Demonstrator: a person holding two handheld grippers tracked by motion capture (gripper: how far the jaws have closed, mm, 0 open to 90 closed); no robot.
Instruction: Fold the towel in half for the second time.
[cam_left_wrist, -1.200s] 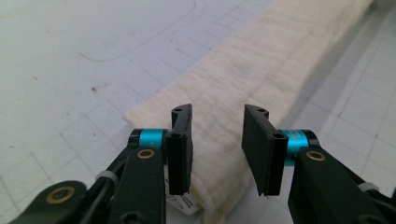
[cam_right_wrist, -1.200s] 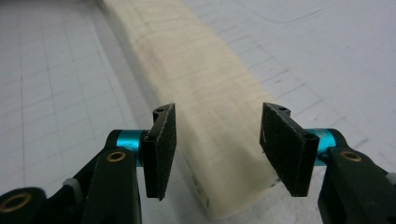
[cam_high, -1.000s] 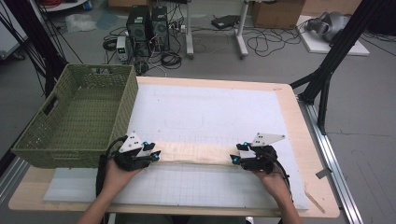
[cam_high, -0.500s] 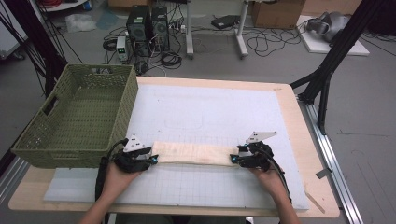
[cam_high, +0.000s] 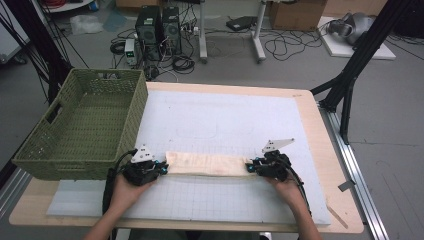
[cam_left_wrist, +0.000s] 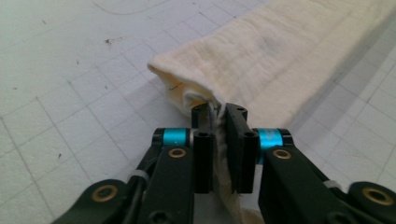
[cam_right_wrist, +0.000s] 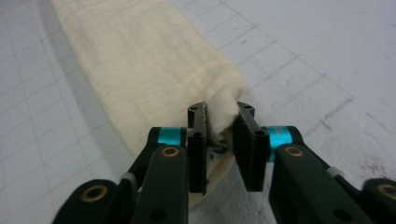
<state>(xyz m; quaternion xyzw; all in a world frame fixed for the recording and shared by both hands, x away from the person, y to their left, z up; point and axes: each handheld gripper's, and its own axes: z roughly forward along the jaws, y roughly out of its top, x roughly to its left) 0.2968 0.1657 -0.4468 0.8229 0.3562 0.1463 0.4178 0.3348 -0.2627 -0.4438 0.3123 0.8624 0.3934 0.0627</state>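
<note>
1. A green basket (cam_high: 82, 127) sits at the far left of the table (cam_high: 320, 117). It stands on the wood, right beside the white mat (cam_high: 225, 120).
2. My left hand (cam_high: 125, 192) holds my left gripper (cam_high: 162, 168) just in front of the basket's near corner. It lies low on the mat and points to the right.
3. Its jaws have just been closing. In the left gripper view, my left gripper (cam_left_wrist: 219, 112) pinches the end of the cloth (cam_left_wrist: 280, 60) tight. A thin bunch of cloth sticks up between the two black jaws.
4. The cloth (cam_high: 207, 163) is cream and folded into a long strip. It lies flat on the mat, stretched from one gripper to the other, near my edge of the table.
5. My right gripper (cam_high: 250, 167) holds the other end and points to the left. My right hand (cam_high: 287, 187) is behind it.
6. Its jaws have just been closing too. In the right gripper view, my right gripper (cam_right_wrist: 220, 112) squeezes a fat fold of cloth (cam_right_wrist: 140, 56) between its jaws.
</note>
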